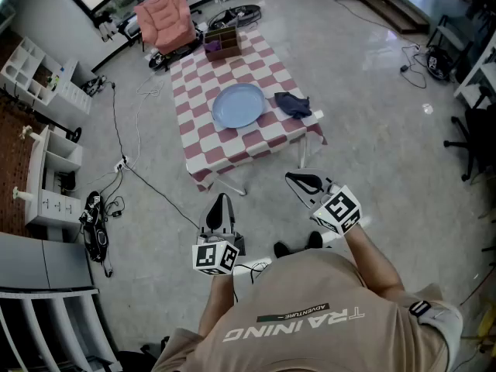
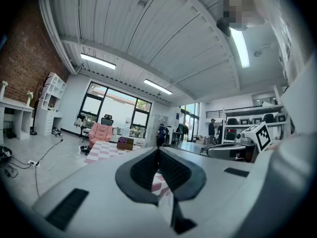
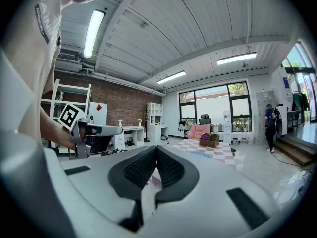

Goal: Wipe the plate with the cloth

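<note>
Your right gripper (image 1: pixel 291 178), jaws pressed together on nothing, hangs well short of the plate (image 1: pixel 239 105), and so does your left gripper (image 1: pixel 220 200), also closed and empty. The cloth (image 1: pixel 293 104) lies crumpled just right of the plate, on your right gripper's side and nearer to it.

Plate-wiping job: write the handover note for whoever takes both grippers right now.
Grippers: left gripper has its jaws together and is empty, held over the floor short of the checked table. The right gripper is the same: jaws together, empty, short of the table.
Things: the blue plate lies near the table's middle. The dark cloth lies crumpled just to its right in the head view, near the table's edge. A wooden box stands at the far end.
Done: nothing; the cloth is untouched.
Left: step up, pick up the cloth, wipe the plate.
</note>
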